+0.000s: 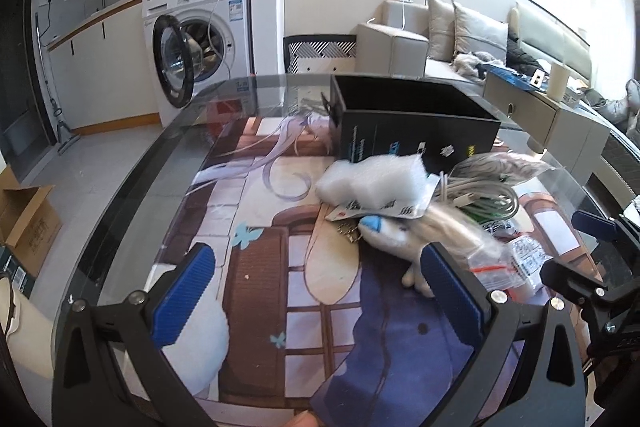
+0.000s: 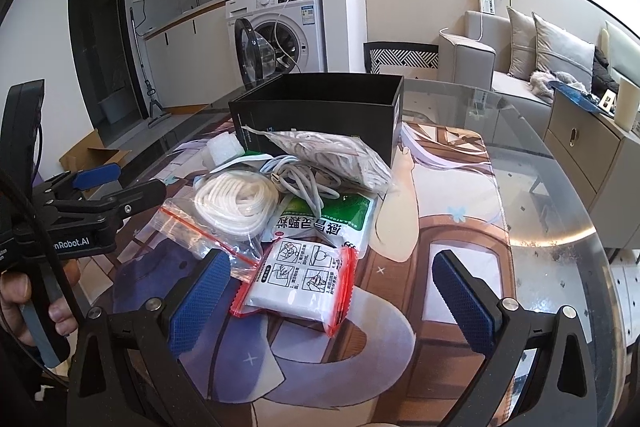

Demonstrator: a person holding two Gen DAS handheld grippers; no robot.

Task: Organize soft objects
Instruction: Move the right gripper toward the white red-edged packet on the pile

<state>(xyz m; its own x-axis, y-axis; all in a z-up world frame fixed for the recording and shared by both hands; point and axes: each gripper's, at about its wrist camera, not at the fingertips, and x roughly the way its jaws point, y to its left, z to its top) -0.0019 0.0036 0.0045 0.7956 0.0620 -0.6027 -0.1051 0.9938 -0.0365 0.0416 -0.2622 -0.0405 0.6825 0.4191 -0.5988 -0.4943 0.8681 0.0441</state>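
- Hovering with the left gripper [image 1: 316, 291] spread wide above the printed mat [image 1: 280, 267], nothing between its blue pads [image 1: 188, 291].
- Hanging likewise with the right gripper [image 2: 332, 301] gaping wide, low over the red-edged sachet [image 2: 304, 283], not touching it as far as can be told.
- Resting at the mat's centre, just in front of the open black box [image 2: 320, 107]: a heap of soft items, some leaning against the box's front wall.
- Lying nearest the left gripper, partly hidden behind its right finger: a white plush toy [image 1: 400, 231] with a blue patch.
- Sitting on top of the heap beside the box: a white foam piece [image 1: 372, 183] in a clear bag.
- Coiled in an open zip bag [image 2: 200, 227] with a red seal: white rope [image 2: 236, 203], touching the grey cable [image 2: 296, 179] looped beside it.
- Leaning against the box front: a clear bag of pale cords [image 2: 332, 155].
- Lying flat under the cable and the sachet: a green-and-white packet [image 2: 336, 215].
- Supporting everything: a round glass table [image 2: 560, 207], mat spread across it.
- Seen from the right wrist at far left: the left gripper [image 2: 108, 187] gripped by a hand [image 2: 24, 299].
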